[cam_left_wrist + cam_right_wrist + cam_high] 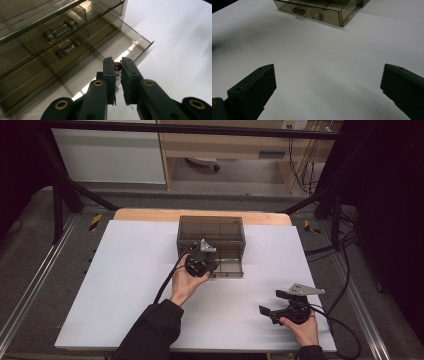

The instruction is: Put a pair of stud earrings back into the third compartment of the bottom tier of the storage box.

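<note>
The flat white rectangular surface (130,285) takes most of the middle of the high view, with a strip of light wood along its upper edge. On it, a little above the centre of that view, stands the smoky brown see-through plastic drawer box (210,232). Its lowest drawer (231,268) is pulled out toward the bottom of the frame. In the left gripper view the box fills the upper left, two upper drawers with dark bar handles are closed, and the open drawer (130,45) runs from the centre to the right.

The left tool (202,262) is just at the lower left corner of the box in the high view, held from below by a hand in a dark sleeve. In the left gripper view its two black jaws are nearly together, and they are clamped on a small dark red round object (118,65) at their tips, above the open drawer. What the object is exactly, I cannot tell.

The right tool (280,307) rests at the lower right of the high view, well apart from the box. In the right gripper view its jaws stand wide apart over the bare white surface, with nothing between them.
</note>
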Demonstrator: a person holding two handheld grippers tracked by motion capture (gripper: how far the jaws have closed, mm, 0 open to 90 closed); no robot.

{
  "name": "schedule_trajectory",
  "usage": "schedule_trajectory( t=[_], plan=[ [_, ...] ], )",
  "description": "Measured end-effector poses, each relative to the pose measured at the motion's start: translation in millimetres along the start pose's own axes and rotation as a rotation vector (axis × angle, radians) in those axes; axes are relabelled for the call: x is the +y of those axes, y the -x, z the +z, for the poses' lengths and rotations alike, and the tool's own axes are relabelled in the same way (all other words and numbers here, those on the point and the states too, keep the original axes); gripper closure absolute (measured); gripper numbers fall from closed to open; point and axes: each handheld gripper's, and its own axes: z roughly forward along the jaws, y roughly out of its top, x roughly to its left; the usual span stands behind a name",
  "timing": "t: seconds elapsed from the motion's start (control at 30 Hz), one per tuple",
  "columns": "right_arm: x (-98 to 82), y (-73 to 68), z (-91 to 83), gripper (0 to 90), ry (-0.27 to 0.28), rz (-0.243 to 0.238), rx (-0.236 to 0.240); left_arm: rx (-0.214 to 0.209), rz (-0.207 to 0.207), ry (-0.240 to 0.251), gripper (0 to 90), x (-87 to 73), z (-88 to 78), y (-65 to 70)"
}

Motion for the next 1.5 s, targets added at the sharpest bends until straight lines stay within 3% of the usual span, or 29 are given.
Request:
schedule_trajectory(
  t=[0.5,0.9,1.2,1.5],
  plan=[
    [-0.1,-0.2,-0.2,0.7,0.001,-0.002,0.004,-0.008,0.025,-0.027,81.8,11.4,41.3,12.0],
    [0.1,0.2,-0.7,0.7,0.011,-0.003,0.007,0.023,0.017,-0.052,80.9,8.6,62.5,5.3],
    [0.2,0.1,-1.1,0.7,0.011,-0.003,0.007,0.0,0.041,-0.021,67.7,11.3,51.5,9.5],
    [0.1,-0.2,-1.2,0.7,0.011,0.0,0.006,-0.047,0.04,0.024,50.6,4.8,10.1,8.4]
  ],
)
